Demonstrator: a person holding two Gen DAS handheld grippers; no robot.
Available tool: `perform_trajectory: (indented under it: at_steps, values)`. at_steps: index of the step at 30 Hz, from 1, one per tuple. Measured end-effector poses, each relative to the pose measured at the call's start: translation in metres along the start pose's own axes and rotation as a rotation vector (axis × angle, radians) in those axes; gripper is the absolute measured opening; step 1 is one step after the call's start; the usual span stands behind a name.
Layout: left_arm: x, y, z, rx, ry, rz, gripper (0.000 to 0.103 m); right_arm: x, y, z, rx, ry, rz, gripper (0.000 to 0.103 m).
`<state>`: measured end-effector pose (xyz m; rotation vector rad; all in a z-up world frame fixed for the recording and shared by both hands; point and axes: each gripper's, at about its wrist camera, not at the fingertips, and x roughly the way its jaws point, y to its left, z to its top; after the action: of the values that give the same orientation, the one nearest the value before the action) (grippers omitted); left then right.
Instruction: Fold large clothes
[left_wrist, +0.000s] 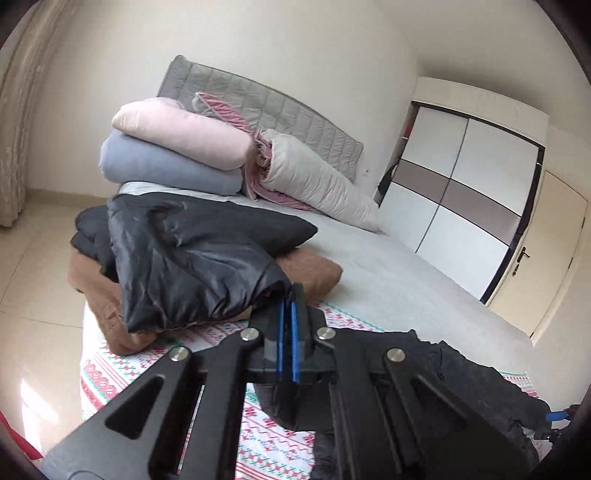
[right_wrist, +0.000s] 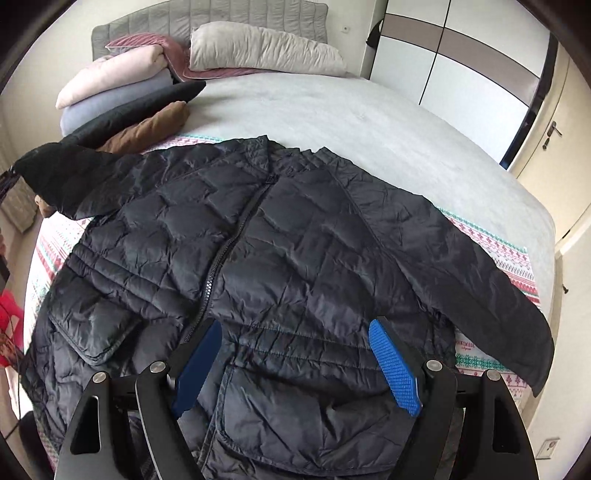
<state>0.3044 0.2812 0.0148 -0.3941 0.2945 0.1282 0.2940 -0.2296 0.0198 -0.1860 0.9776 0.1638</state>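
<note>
Folded clothes (right_wrist: 140, 122) lie beside jacket (right_wrist: 280, 266).

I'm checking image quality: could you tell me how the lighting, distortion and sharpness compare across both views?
Left wrist: soft daylight, strong fisheye bending of the wardrobe, dark vignetted corners, left gripper slightly soft. Right wrist: even light, the black jacket sharp, bed edges bowed, right gripper crisp.

The left wrist view looks nearly level across the bed (left_wrist: 406, 266) toward the headboard (left_wrist: 258, 107) at eleven o'clock. The right wrist view tilts steeply down, close over the jacket (right_wrist: 295, 258), headboard at twelve. Both share folded bedding (right_wrist: 110, 85) and wardrobe (left_wrist: 461, 192).
</note>
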Motion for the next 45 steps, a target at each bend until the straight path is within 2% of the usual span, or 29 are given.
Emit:
perform_trajectory:
  at_steps: [3,7,11,14,16,17,18,19,22,24,25,27,29,30,32,34,36,37,38,39,40,41,43,44,45]
  values:
    - [0.002,-0.044,0.006,0.049,0.027,-0.121,0.004,-0.003,0.001,0.004,0.016,-0.019,0.020,0.083]
    - [0.015,-0.102,-0.002,0.126,0.109,-0.266,0.004,-0.002,0.004,0.007,0.028,-0.022,0.034,0.083]
    - [0.028,-0.152,-0.026,0.210,0.174,-0.341,0.004,-0.002,0.004,0.008,0.047,-0.033,0.058,0.083]
    - [0.043,-0.176,-0.053,0.218,0.295,-0.430,0.006,0.001,0.002,0.011,0.075,-0.037,0.084,0.083]
    - [0.056,-0.189,-0.076,0.227,0.448,-0.497,0.027,0.003,0.001,0.014,0.097,-0.042,0.104,0.083]
    - [0.061,-0.192,-0.086,0.216,0.511,-0.516,0.049,0.004,-0.001,0.015,0.111,-0.043,0.116,0.083]
    - [0.060,-0.189,-0.093,0.196,0.541,-0.528,0.063,0.005,-0.003,0.014,0.126,-0.043,0.129,0.083]
    - [0.055,-0.183,-0.097,0.174,0.539,-0.537,0.064,0.007,-0.006,0.014,0.143,-0.040,0.144,0.083]
    - [0.041,-0.152,-0.089,0.086,0.515,-0.523,0.064,0.017,-0.017,0.014,0.200,-0.022,0.200,0.083]
    - [0.040,-0.124,-0.080,0.044,0.491,-0.427,0.061,0.026,-0.023,0.017,0.239,-0.002,0.236,0.083]
    - [0.040,-0.108,-0.076,0.036,0.468,-0.369,0.057,0.032,-0.024,0.019,0.257,0.013,0.254,0.083]
    - [0.047,-0.077,-0.075,0.023,0.418,-0.301,0.041,0.046,-0.027,0.026,0.302,0.043,0.295,0.083]
    - [0.066,-0.048,-0.078,-0.062,0.433,-0.237,0.026,0.064,-0.027,0.035,0.357,0.068,0.338,0.083]
    - [0.073,-0.036,-0.081,-0.094,0.436,-0.213,0.024,0.075,-0.027,0.039,0.389,0.080,0.358,0.083]
    - [0.081,-0.025,-0.089,-0.120,0.404,-0.232,0.024,0.100,-0.026,0.048,0.460,0.104,0.401,0.083]
    - [0.088,-0.029,-0.097,-0.113,0.382,-0.262,0.024,0.127,-0.022,0.054,0.520,0.107,0.404,0.083]
    - [0.093,-0.031,-0.107,-0.130,0.355,-0.345,0.024,0.153,-0.018,0.058,0.560,0.105,0.384,0.080]
    - [0.097,-0.031,-0.112,-0.146,0.357,-0.371,0.024,0.165,-0.016,0.060,0.571,0.105,0.387,0.067]
    - [0.103,-0.032,-0.116,-0.148,0.375,-0.371,0.024,0.175,-0.014,0.062,0.580,0.109,0.389,0.039]
    - [0.107,-0.033,-0.120,-0.139,0.403,-0.348,0.024,0.180,-0.012,0.064,0.582,0.111,0.386,0.022]
    - [0.112,-0.033,-0.125,-0.124,0.440,-0.318,0.024,0.177,-0.012,0.066,0.583,0.084,0.382,0.013]
    - [0.118,-0.032,-0.130,-0.104,0.491,-0.279,0.024,0.167,-0.013,0.068,0.576,0.022,0.378,0.011]
    - [0.134,-0.027,-0.144,-0.113,0.586,-0.238,0.016,0.144,-0.018,0.068,0.548,-0.085,0.358,0.010]
    - [0.138,-0.024,-0.149,-0.135,0.612,-0.241,0.011,0.137,-0.019,0.066,0.541,-0.109,0.330,0.010]
    - [0.139,-0.023,-0.151,-0.145,0.624,-0.241,0.010,0.136,-0.020,0.063,0.535,-0.109,0.293,0.010]
